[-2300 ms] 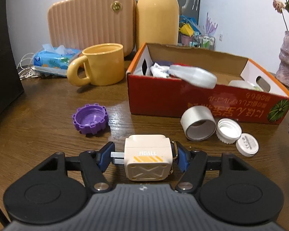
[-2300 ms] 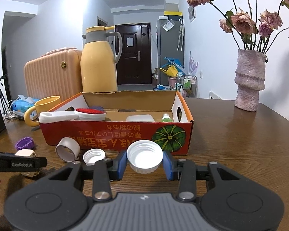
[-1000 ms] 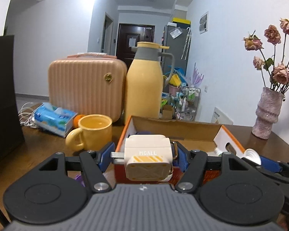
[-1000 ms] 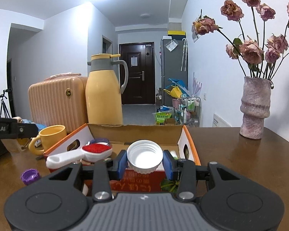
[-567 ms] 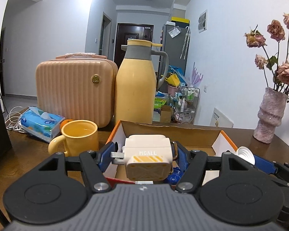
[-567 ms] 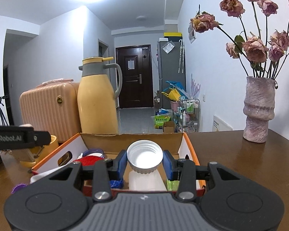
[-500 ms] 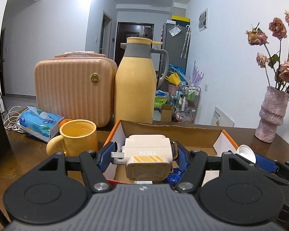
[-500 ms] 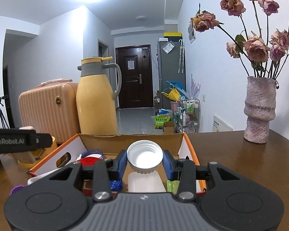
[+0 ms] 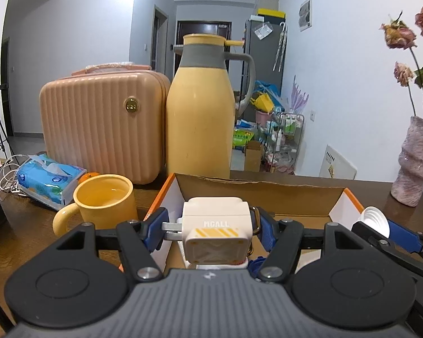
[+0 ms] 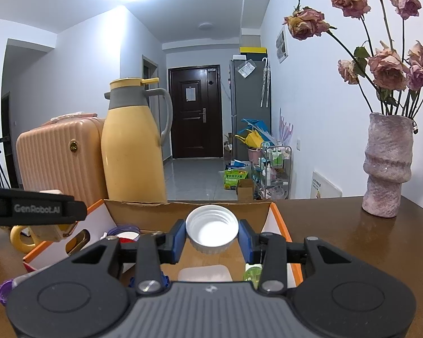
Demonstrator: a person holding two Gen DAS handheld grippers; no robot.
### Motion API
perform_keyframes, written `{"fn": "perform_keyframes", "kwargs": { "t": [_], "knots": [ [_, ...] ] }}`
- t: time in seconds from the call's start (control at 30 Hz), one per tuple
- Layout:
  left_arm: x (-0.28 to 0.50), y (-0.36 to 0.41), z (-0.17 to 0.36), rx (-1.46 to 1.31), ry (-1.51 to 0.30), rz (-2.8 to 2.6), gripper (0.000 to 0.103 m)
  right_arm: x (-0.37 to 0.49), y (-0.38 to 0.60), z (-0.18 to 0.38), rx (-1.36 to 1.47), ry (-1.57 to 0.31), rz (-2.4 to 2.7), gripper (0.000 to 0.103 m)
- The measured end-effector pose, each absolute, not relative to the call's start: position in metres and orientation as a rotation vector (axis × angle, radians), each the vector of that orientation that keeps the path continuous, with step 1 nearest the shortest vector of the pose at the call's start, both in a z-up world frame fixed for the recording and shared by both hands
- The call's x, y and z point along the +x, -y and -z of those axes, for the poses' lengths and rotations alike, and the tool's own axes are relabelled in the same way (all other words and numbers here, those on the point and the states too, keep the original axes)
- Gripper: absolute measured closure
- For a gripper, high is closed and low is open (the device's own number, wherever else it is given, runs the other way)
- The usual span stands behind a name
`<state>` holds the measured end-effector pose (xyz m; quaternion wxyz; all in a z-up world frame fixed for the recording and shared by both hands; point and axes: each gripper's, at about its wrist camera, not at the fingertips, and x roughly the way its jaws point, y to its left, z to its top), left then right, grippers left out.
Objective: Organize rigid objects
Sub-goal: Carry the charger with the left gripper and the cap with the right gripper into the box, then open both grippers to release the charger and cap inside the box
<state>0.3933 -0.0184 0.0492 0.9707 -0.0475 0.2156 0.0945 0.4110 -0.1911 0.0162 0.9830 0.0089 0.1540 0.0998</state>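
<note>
My left gripper [image 9: 211, 232] is shut on a cream charger plug [image 9: 216, 235] marked MCALL and holds it above the open cardboard box [image 9: 256, 187], near its left end. My right gripper [image 10: 211, 236] is shut on a white bottle cap [image 10: 211, 232], open side towards the camera, and holds it above the same box [image 10: 189, 207]. The right gripper with its cap shows at the right of the left wrist view [image 9: 372, 221]. The left gripper shows at the left of the right wrist view [image 10: 36, 209]. The box holds a white block [image 10: 204, 273], a green item [image 10: 252, 273] and a red-filled lid [image 10: 125, 235].
A yellow mug [image 9: 104, 202], a tissue pack [image 9: 49, 176], a peach case [image 9: 104, 129] and a yellow thermos jug [image 9: 201, 112] stand behind and left of the box. A pink vase [image 10: 387, 166] with dried roses stands at the right. A purple cap [image 10: 2, 293] lies left of the box.
Both grippers rose from the table with their objects and moved forward over the box. In the last half second they edged a little further over it.
</note>
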Motion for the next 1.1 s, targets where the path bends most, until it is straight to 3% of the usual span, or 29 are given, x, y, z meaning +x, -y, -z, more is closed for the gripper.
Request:
{"fn": "perform_keyframes", "kwargs": {
  "t": [0.5,0.57,0.63,0.7,0.77,0.93,1.1],
  "knots": [
    [0.432,0.02,-0.037,-0.063,-0.522,-0.196,0.036,0.437,0.185,-0.005,-0.017,-0.361,-0.205,0.064],
    [0.435,0.019,-0.035,-0.062,-0.54,-0.188,0.026,0.439,0.186,-0.003,-0.019,-0.385,-0.203,0.063],
    [0.437,0.018,-0.033,-0.062,-0.553,-0.181,0.003,0.441,0.187,-0.002,-0.015,-0.406,-0.201,0.063],
    [0.435,0.016,-0.034,-0.056,-0.545,-0.201,0.0,0.442,0.19,-0.002,-0.009,-0.421,-0.199,0.048],
    [0.431,0.015,-0.037,-0.048,-0.522,-0.217,0.0,0.441,0.193,-0.002,0.003,-0.416,-0.186,0.016],
    [0.428,0.012,-0.041,-0.058,-0.511,-0.221,0.0,0.437,0.195,-0.006,0.014,-0.388,-0.182,0.001],
    [0.43,0.011,-0.04,-0.054,-0.517,-0.225,0.0,0.436,0.193,-0.006,0.002,-0.379,-0.172,0.0]
  ]
}}
